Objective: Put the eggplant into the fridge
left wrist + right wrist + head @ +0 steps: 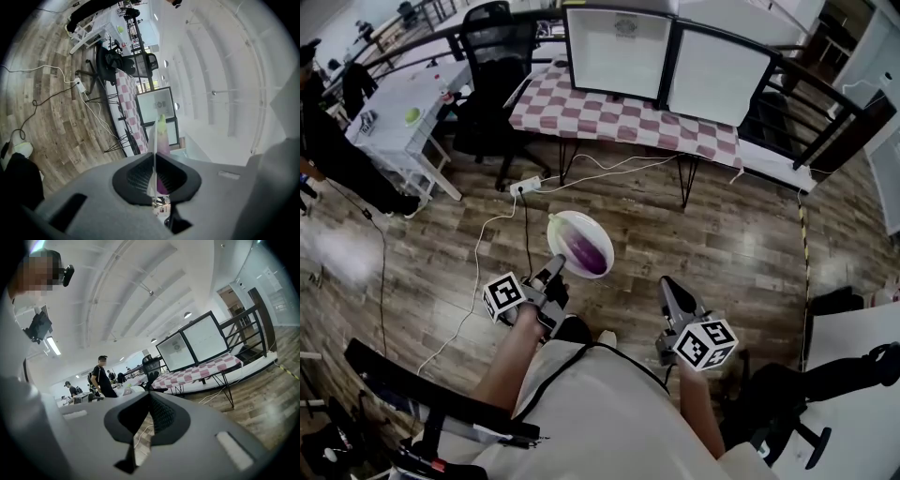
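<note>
The left claw (554, 273) is clamped on the rim of a white plate (563, 228), with the eggplant (587, 251) lying in it. The right claw (668, 284) is closed and empty. Farther off, a white cable (478, 262) crosses the wood floor (741, 234) before a checked table (619, 118) and black chair (492, 84).

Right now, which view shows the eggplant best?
Head view: the eggplant lies fully visible on the white plate that the left tool grips by its rim. The left gripper view sees the plate edge-on, so only the eggplant's green tip and a purple sliver show. The right gripper view shows none of it.
</note>
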`<act>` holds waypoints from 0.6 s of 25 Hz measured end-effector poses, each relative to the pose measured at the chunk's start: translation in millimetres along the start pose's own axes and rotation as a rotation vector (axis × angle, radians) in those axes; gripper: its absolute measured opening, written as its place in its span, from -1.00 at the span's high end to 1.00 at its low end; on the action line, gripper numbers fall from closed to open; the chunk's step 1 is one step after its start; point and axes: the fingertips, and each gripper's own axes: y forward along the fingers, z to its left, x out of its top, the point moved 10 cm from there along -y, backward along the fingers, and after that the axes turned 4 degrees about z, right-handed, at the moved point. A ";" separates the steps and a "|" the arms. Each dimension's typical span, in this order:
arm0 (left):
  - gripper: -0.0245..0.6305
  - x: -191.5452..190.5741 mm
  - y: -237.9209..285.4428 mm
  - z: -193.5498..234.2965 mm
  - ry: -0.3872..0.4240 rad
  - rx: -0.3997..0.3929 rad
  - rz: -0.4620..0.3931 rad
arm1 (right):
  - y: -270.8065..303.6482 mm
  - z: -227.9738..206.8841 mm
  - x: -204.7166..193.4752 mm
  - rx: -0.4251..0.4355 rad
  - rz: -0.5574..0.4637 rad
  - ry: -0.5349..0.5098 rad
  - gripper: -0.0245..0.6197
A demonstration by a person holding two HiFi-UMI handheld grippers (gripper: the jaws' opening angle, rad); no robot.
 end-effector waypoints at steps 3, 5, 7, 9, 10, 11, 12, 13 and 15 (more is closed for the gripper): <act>0.86 -2.9 -0.8 1.5 -0.006 0.037 -0.005 | -2.8 -4.5 -0.5 -0.001 -0.004 0.012 0.90; 0.86 -3.4 -0.2 0.3 -0.008 0.032 -0.005 | -2.1 -4.7 -0.5 0.003 -0.002 0.012 0.90; 0.86 -2.7 1.5 -0.1 -0.004 0.020 -0.007 | -0.8 -4.4 0.2 0.009 0.003 0.009 0.90; 0.86 -2.3 1.8 1.4 -0.003 0.029 -0.008 | 0.2 -4.5 1.1 0.012 0.007 0.005 0.90; 0.86 -1.9 2.1 1.8 -0.003 0.031 -0.008 | 0.7 -4.7 1.7 0.013 0.007 0.003 0.90; 0.86 -1.2 3.4 1.5 -0.001 0.025 -0.008 | 1.4 -5.2 2.5 0.013 0.005 0.002 0.90; 0.86 -0.4 5.4 1.1 0.000 0.016 -0.007 | 2.4 -6.1 3.4 0.013 0.004 0.001 0.90; 0.86 0.6 7.3 1.6 -0.001 0.014 -0.007 | 3.8 -7.4 4.5 0.012 0.004 0.002 0.90; 0.86 3.1 11.6 2.8 -0.005 0.021 -0.007 | 7.6 -10.7 6.8 0.012 0.003 0.003 0.90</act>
